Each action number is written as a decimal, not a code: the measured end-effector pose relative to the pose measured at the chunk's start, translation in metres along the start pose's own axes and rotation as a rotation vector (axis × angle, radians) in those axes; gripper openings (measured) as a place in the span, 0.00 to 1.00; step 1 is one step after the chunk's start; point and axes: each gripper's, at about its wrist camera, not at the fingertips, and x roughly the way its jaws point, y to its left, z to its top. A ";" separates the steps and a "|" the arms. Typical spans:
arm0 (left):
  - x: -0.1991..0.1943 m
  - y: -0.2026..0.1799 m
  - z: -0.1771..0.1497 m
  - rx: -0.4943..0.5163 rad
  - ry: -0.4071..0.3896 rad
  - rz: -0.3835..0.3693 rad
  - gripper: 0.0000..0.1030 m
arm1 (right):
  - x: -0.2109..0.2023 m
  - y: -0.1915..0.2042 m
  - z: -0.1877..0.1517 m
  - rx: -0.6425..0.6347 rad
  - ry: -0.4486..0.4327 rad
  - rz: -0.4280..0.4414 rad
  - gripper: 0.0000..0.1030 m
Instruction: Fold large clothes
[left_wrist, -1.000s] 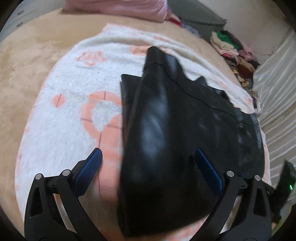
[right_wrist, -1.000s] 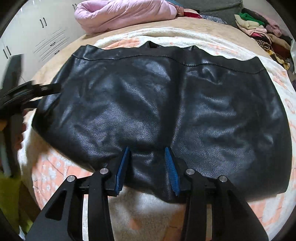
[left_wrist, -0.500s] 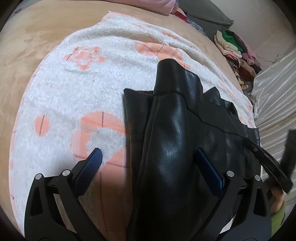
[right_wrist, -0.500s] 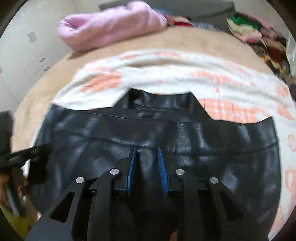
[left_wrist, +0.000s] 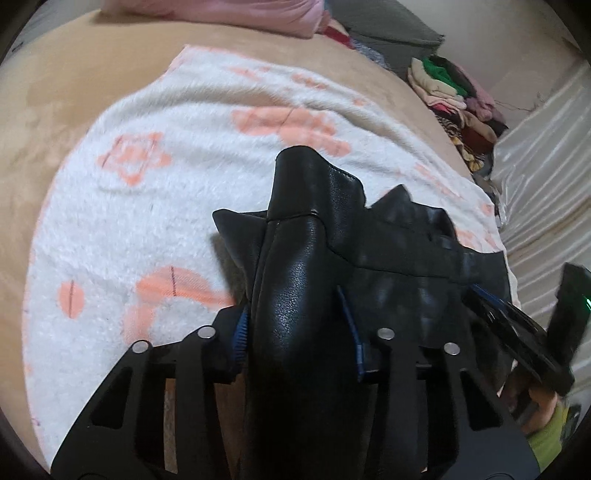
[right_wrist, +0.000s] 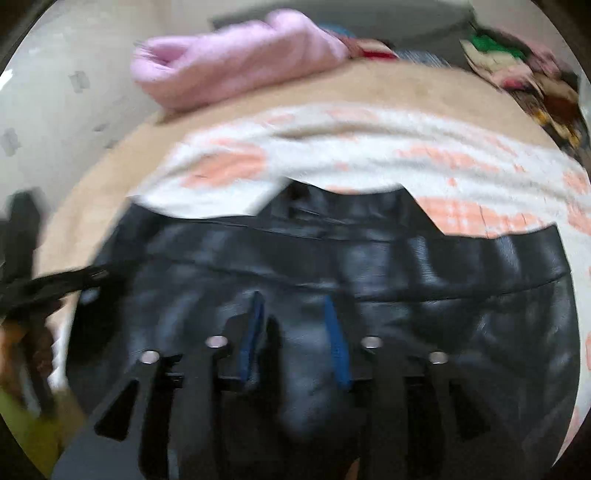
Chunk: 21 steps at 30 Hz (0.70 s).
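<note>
A black leather garment (left_wrist: 388, 254) lies on a white blanket with orange shapes (left_wrist: 155, 192). My left gripper (left_wrist: 295, 314) is shut on a raised fold of the garment, which bulges up between its blue pads. My right gripper (right_wrist: 295, 314) is shut on another fold of the same garment (right_wrist: 424, 266), lifted off the blanket; this view is blurred. The right gripper also shows at the right edge of the left wrist view (left_wrist: 517, 325), at the garment's far end.
The blanket lies on a tan bedspread (left_wrist: 74, 81). A pink bundle (right_wrist: 236, 62) lies at the far edge. A pile of mixed clothes (left_wrist: 454, 96) sits at the far right. A pale satin sheet (left_wrist: 546, 177) lies to the right.
My left gripper has closed from wide open onto a fold of the garment. My right gripper has pinched its fold and lifted it, drawing the garment's near edge up and over.
</note>
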 end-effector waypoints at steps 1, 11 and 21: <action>-0.004 -0.002 0.001 0.008 0.000 -0.007 0.31 | -0.014 0.014 -0.008 -0.042 -0.038 0.021 0.60; -0.007 -0.007 0.008 0.037 0.016 -0.003 0.29 | -0.041 0.149 -0.106 -0.526 -0.149 0.018 0.91; -0.012 -0.008 0.008 0.051 0.018 -0.011 0.28 | 0.013 0.219 -0.130 -0.836 -0.195 -0.225 0.90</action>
